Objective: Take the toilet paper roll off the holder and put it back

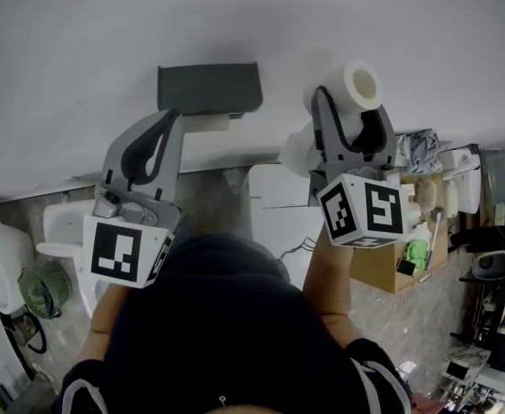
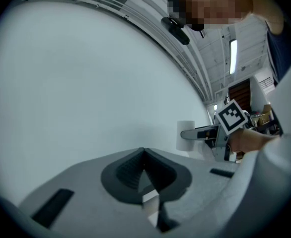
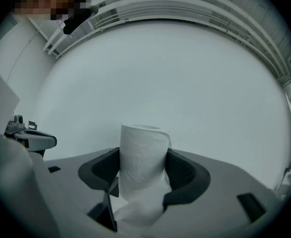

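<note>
A white toilet paper roll is clamped between the dark pads of my right gripper, held up in front of the white wall. In the right gripper view the roll stands upright between the jaws, with a loose tail hanging below. The dark grey holder is on the wall to the left of the roll, and no roll is on it. My left gripper points at the holder's lower left corner, its jaws closed tip to tip with nothing in them. The left gripper view also catches the roll off to the right.
A white toilet and a small green fan stand at lower left. A cardboard box with oddments and cluttered shelves are at right. The person's dark-clothed body fills the bottom middle.
</note>
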`<action>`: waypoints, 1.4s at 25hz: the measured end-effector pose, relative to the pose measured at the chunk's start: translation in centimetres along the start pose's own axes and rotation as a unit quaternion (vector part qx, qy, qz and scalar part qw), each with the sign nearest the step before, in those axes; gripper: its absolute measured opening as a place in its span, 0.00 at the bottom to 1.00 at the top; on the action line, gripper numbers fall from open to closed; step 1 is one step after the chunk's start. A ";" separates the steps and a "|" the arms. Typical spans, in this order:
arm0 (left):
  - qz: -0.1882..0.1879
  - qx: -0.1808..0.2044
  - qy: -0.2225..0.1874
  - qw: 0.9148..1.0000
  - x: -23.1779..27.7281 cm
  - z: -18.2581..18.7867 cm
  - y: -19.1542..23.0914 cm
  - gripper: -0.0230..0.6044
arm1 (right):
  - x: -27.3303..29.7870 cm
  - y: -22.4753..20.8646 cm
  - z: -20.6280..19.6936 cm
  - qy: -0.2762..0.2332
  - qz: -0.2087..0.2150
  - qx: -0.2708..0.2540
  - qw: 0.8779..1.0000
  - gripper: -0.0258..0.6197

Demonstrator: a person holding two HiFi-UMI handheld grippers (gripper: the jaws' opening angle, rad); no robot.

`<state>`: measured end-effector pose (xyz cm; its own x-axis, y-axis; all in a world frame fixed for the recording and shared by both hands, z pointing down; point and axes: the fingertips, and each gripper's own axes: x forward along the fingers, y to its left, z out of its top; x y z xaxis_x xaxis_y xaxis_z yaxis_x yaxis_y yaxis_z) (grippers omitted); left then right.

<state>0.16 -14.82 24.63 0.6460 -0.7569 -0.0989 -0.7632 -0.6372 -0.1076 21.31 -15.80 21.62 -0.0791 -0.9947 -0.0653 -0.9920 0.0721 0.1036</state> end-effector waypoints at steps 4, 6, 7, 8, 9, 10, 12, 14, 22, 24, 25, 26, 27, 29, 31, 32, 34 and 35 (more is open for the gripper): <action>0.013 0.006 0.005 1.000 -0.6 -0.1 0.7 0.04 | 0.3 0.0 -0.4 0.001 0.001 -0.002 1.000 0.50; 0.014 0.009 0.008 1.000 -0.7 -0.2 0.7 0.04 | 0.5 -0.1 -0.7 0.003 0.000 -0.004 1.000 0.50; 0.014 0.010 0.009 1.000 -0.8 -0.3 0.8 0.04 | 0.5 0.0 -0.9 0.004 0.001 -0.004 1.000 0.50; 0.014 0.011 0.011 1.000 -0.8 -0.3 0.8 0.04 | 0.6 0.0 -1.1 0.005 0.002 -0.003 1.000 0.50; 0.013 0.012 0.012 1.000 -0.8 -0.4 0.8 0.04 | 0.7 0.0 -1.2 0.006 0.002 -0.002 1.000 0.50; 0.013 0.013 0.013 1.000 -0.8 -0.4 0.8 0.04 | 0.7 0.0 -1.4 0.007 0.002 -0.003 1.000 0.50; 0.015 0.014 0.015 1.000 -0.9 -0.4 0.8 0.04 | 0.7 -0.2 -1.6 0.010 0.001 -0.004 1.000 0.50; 0.016 0.015 0.015 1.000 -0.9 -0.3 0.9 0.04 | 0.7 -0.4 -1.8 0.012 0.000 -0.004 1.000 0.50; 0.018 0.017 0.017 1.000 -0.9 -0.4 0.4 0.04 | 0.4 -1.3 -2.9 0.019 -0.005 0.002 1.000 0.50; 0.017 0.018 0.017 1.000 -0.8 -0.4 0.3 0.04 | 0.2 -1.4 -3.1 0.020 -0.006 0.003 1.000 0.50; 0.017 0.019 0.017 1.000 -0.8 -0.4 0.3 0.04 | 0.1 -1.5 -3.2 0.020 -0.007 0.003 1.000 0.50; 0.016 0.019 0.016 1.000 -0.7 -0.3 0.2 0.04 | 0.0 -1.6 -3.2 0.020 -0.008 0.002 1.000 0.50; 0.016 0.019 0.016 1.000 -0.7 -0.4 0.1 0.04 | 0.0 -1.6 -3.3 0.020 -0.008 0.001 1.000 0.50; 0.017 0.015 0.019 1.000 -0.7 -0.4 0.0 0.04 | -0.1 -1.7 -3.4 0.021 -0.008 0.000 1.000 0.50; 0.018 0.015 0.018 1.000 -0.7 -0.4 -0.1 0.04 | -0.2 -1.8 -3.6 0.023 -0.007 0.000 1.000 0.50; 0.018 0.017 0.016 1.000 -0.7 -0.3 -0.1 0.04 | -0.2 -1.8 -3.6 0.023 -0.007 0.000 1.000 0.50; 0.019 0.018 0.014 1.000 -0.6 -0.2 -0.1 0.04 | -0.2 -1.9 -3.8 0.024 -0.007 0.001 1.000 0.50; 0.019 0.018 0.013 1.000 -0.6 -0.3 -0.2 0.04 | -0.2 -1.9 -3.8 0.024 -0.008 0.001 1.000 0.50</action>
<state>-0.13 -14.29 24.97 0.6159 -0.7841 -0.0769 -0.7852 -0.6030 -0.1407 23.62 -15.98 25.22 -0.0592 -0.9981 -0.0195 -0.9933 0.0570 0.1003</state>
